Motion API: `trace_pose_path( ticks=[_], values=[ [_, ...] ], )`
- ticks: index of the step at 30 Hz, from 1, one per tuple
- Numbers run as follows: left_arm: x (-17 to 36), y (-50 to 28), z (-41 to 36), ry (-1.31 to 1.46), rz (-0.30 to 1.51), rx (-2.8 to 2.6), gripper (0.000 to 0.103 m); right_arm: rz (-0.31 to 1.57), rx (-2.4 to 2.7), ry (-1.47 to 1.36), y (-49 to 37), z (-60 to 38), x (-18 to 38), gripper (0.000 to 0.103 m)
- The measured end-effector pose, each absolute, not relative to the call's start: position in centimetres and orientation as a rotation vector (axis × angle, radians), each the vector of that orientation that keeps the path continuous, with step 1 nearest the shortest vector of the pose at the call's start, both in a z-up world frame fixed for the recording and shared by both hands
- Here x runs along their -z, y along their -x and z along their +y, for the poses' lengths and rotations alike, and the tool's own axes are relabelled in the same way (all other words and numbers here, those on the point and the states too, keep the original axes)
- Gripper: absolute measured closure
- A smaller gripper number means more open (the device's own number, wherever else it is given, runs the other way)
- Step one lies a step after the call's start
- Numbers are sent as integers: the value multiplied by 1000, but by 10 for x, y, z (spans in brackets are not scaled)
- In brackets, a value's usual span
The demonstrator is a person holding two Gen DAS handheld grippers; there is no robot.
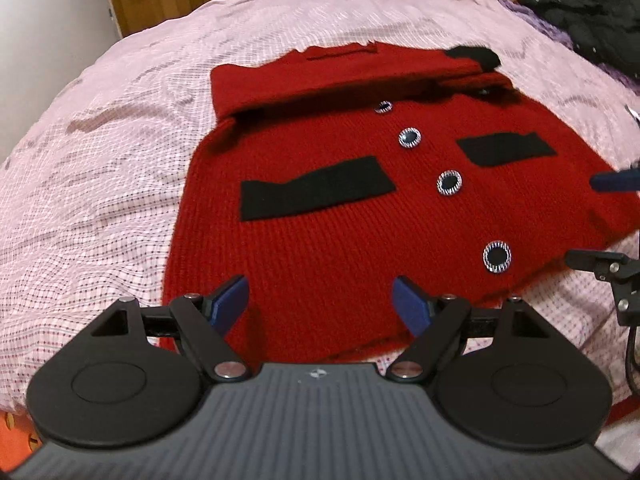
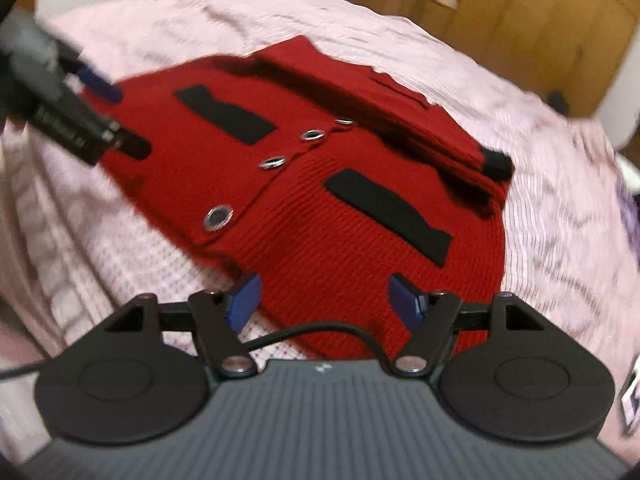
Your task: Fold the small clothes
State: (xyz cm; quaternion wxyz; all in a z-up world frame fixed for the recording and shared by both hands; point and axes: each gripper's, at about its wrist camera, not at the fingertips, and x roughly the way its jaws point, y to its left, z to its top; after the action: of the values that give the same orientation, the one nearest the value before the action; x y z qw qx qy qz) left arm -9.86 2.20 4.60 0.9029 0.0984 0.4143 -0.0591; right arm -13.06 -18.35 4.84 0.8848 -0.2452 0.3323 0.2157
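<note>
A small red knit cardigan [image 1: 340, 220] with black pocket flaps and round black buttons lies flat on the pink checked bedspread [image 1: 100, 160]. Its sleeves are folded across the top, a black cuff [image 1: 476, 56] showing. My left gripper [image 1: 320, 304] is open and empty, hovering just above the cardigan's hem. In the right wrist view the cardigan [image 2: 320, 208] lies ahead. My right gripper [image 2: 324, 300] is open and empty over a lower corner of the cardigan. The other gripper [image 2: 60, 92] shows at that view's left edge.
Dark clothes [image 1: 592, 12] are piled on the bed at the far right. Wooden cabinets [image 2: 500, 12] stand behind the bed. A black cable [image 2: 320, 330] runs across my right gripper's base. An orange object [image 1: 12, 440] sits at the bed's near left edge.
</note>
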Motion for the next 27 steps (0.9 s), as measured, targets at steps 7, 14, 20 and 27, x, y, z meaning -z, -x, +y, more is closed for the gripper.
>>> trace_pose_path(
  ticks=[7, 14, 20, 27],
  values=[
    [-40, 100, 16, -209, 866, 157, 19, 723, -451, 610, 128, -165, -29, 21],
    [-40, 108, 6, -224, 841, 236, 19, 703, -387, 515, 109, -163, -33, 21],
    [-39, 114, -11, -230, 834, 381, 19, 678, -319, 338, 93, -179, -51, 21],
    [-28, 109, -21, -343, 809, 328, 19, 677, -299, 310, 94, -189, -53, 21]
  ],
)
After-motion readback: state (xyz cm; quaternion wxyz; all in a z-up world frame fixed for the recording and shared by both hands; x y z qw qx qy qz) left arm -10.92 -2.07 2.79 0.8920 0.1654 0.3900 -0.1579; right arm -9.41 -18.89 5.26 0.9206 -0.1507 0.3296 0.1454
